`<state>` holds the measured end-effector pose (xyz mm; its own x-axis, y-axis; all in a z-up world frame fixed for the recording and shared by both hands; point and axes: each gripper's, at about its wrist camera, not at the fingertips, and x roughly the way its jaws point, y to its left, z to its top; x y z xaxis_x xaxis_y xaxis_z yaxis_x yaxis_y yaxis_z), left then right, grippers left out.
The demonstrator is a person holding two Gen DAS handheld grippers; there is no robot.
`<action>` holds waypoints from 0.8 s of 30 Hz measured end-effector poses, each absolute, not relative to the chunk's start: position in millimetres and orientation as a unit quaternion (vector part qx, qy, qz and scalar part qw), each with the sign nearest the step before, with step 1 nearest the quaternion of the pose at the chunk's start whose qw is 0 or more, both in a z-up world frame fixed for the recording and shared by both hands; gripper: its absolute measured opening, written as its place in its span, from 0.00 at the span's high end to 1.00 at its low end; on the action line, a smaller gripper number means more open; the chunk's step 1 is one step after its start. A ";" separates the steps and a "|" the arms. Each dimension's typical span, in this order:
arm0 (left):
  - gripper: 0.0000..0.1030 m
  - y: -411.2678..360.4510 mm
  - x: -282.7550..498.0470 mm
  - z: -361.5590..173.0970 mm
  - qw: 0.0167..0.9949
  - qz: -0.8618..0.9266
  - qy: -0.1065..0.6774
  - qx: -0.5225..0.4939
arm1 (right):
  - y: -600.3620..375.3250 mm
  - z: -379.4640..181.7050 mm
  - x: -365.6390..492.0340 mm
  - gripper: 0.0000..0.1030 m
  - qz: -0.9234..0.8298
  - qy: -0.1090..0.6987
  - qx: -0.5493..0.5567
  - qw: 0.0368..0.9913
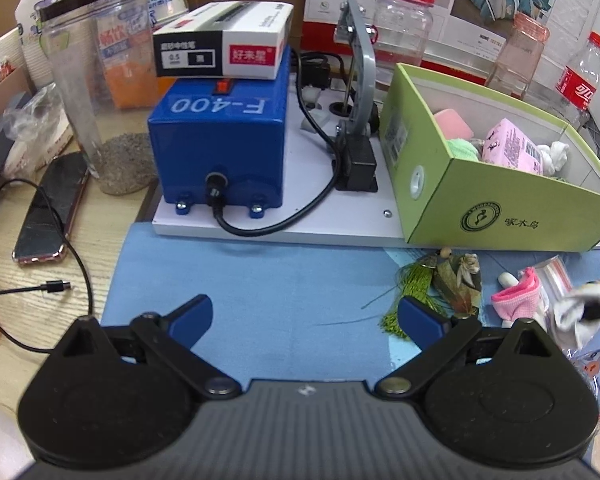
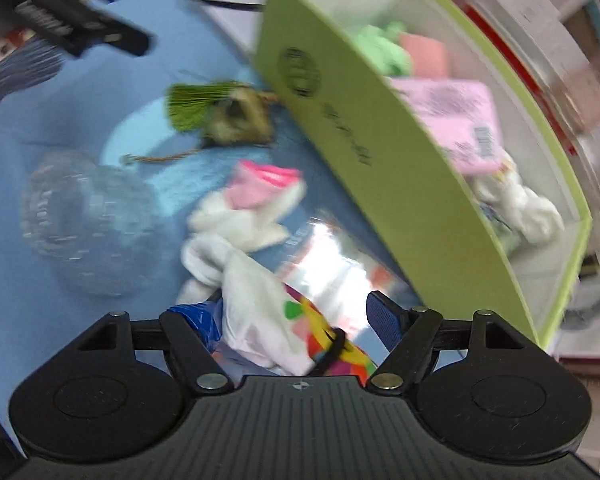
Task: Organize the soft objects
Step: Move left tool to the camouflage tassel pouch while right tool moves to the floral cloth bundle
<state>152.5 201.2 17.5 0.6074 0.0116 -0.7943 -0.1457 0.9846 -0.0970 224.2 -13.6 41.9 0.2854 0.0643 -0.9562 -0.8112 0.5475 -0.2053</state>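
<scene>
A green cardboard box [image 1: 496, 204] [image 2: 364, 148] stands on the blue mat and holds a pink sponge [image 1: 454, 124], a light green cloth [image 1: 462, 148], a pink packet [image 1: 512, 148] and a white cloth [image 1: 556, 154]. My left gripper [image 1: 304, 318] is open and empty over the mat, left of the box. My right gripper [image 2: 296, 316] is open around a white sock with coloured dots [image 2: 268, 320], with the jaws apart. A pink and white sock [image 2: 252, 204] [image 1: 516, 300] and a green tassel charm [image 2: 220, 112] [image 1: 432, 284] lie beside the box.
A blue F-400 machine [image 1: 220, 140] with a pen box on top stands behind the mat. A clear jar [image 1: 104, 92], a phone [image 1: 52, 208] and a cable lie at left. Bottles [image 1: 404, 20] stand behind the box. A clear plastic dish [image 2: 84, 216] sits on the mat.
</scene>
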 end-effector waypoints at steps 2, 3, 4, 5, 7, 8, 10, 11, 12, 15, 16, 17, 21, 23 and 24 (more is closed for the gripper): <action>0.05 197.7 152.7 17.9 0.893 0.036 0.441 -0.079 | -39.0 47.5 239.3 0.41 0.275 0.521 -0.322 0.741; 0.05 193.5 152.9 18.2 0.894 0.028 0.441 -0.077 | -56.2 49.5 246.9 0.41 0.252 0.524 -0.296 0.758; 0.05 188.2 153.3 18.7 0.895 0.016 0.440 -0.073 | -74.0 50.1 253.7 0.41 0.228 0.527 -0.272 0.772; 0.05 181.6 154.3 19.4 0.896 0.003 0.439 -0.068 | -90.7 49.6 258.9 0.41 0.210 0.530 -0.245 0.784; 0.05 167.2 158.1 20.8 0.899 -0.015 0.435 -0.053 | -129.5 47.4 266.1 0.40 0.169 0.534 -0.173 0.810; 0.05 158.9 162.3 20.7 0.899 -0.025 0.435 -0.042 | -142.8 46.6 264.7 0.40 0.158 0.526 -0.139 0.824; 0.05 145.1 174.2 18.2 0.895 -0.036 0.444 -0.032 | -162.6 50.6 254.8 0.40 0.150 0.504 -0.091 0.846; 0.05 139.2 181.5 16.1 0.892 -0.041 0.449 -0.035 | -168.6 53.0 246.8 0.40 0.154 0.491 -0.075 0.854; 0.05 134.7 188.3 13.9 0.889 -0.048 0.454 -0.042 | -172.1 55.0 239.7 0.40 0.159 0.480 -0.067 0.860; 0.05 122.8 203.2 3.7 0.881 -0.049 0.469 -0.037 | -178.5 60.3 221.9 0.40 0.162 0.442 -0.043 0.881; 0.05 120.5 205.0 1.0 0.880 -0.044 0.471 -0.029 | -178.7 63.3 218.6 0.40 0.161 0.431 -0.040 0.887; 0.05 118.8 206.0 -1.9 0.880 -0.039 0.472 -0.023 | -180.9 65.5 213.9 0.40 0.168 0.423 -0.040 0.889; 0.05 115.3 208.5 -7.8 0.876 -0.044 0.481 -0.014 | -180.6 59.3 208.9 0.40 0.191 0.435 -0.063 0.878; 0.05 112.8 207.3 -7.3 0.876 -0.046 0.480 0.000 | -170.0 55.1 207.5 0.40 0.213 0.419 -0.126 0.874; 0.05 111.9 206.7 -6.8 0.876 -0.045 0.480 0.007 | -164.6 53.0 207.4 0.40 0.229 0.410 -0.157 0.869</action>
